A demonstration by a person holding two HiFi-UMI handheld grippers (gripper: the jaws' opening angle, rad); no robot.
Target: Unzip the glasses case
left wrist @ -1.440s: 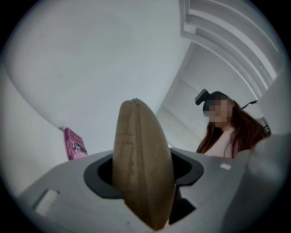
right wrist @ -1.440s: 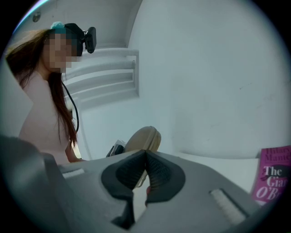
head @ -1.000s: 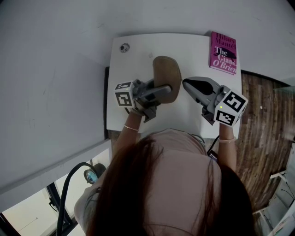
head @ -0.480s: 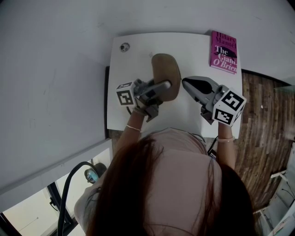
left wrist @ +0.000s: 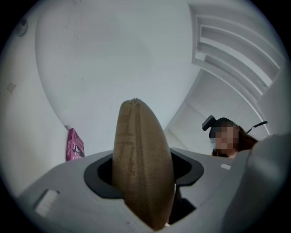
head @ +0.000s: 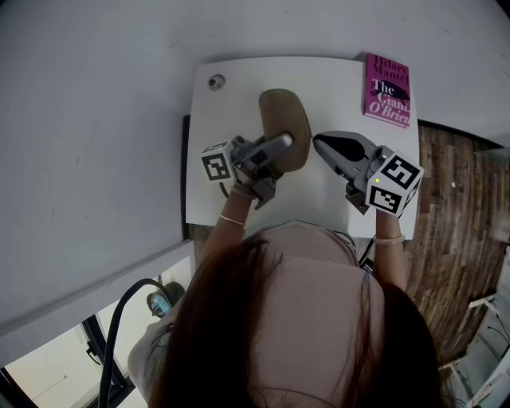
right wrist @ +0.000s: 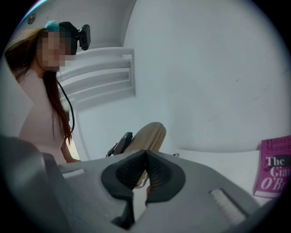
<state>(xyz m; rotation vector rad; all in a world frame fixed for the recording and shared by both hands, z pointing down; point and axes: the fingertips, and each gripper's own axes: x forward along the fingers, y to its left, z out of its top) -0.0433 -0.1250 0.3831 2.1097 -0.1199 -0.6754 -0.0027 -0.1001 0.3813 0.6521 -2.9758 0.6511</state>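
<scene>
Table [head: 335, 88], glasses case [head: 284, 114] between left gripper [head: 279, 144] jaws

Beyond my right tool [head: 317, 142] the white tabletop [head: 231, 111] meets a pale wall [head: 279, 24]; wooden plank floor [head: 454, 199] lies to its right.

Person: long dark reddish-brown hair [head: 271, 319], pale pink top [head: 307, 251], forearms bare. Thin light band on each wrist, left [head: 229, 221] & right [head: 390, 241]. Small black cam [right wrist: 76, 35] worn on the head w/ a teal bit beside it; thin dark cable [right wrist: 69, 113] hangs down over the top.

Left hand-held gripper [head: 285, 143]: grey plastic body, long grey fingers, cube [head: 215, 166] w/ black-and-white square markers at the near end.

Right hand-held gripper [head: 320, 145]: same grey shell, black upper face tapering to the tip, bigger marker cube [head: 396, 185] w/ a tiny green light. Its pads [right wrist: 157, 172] are black, ribbed rubber, set in a dark oval recess.
</scene>
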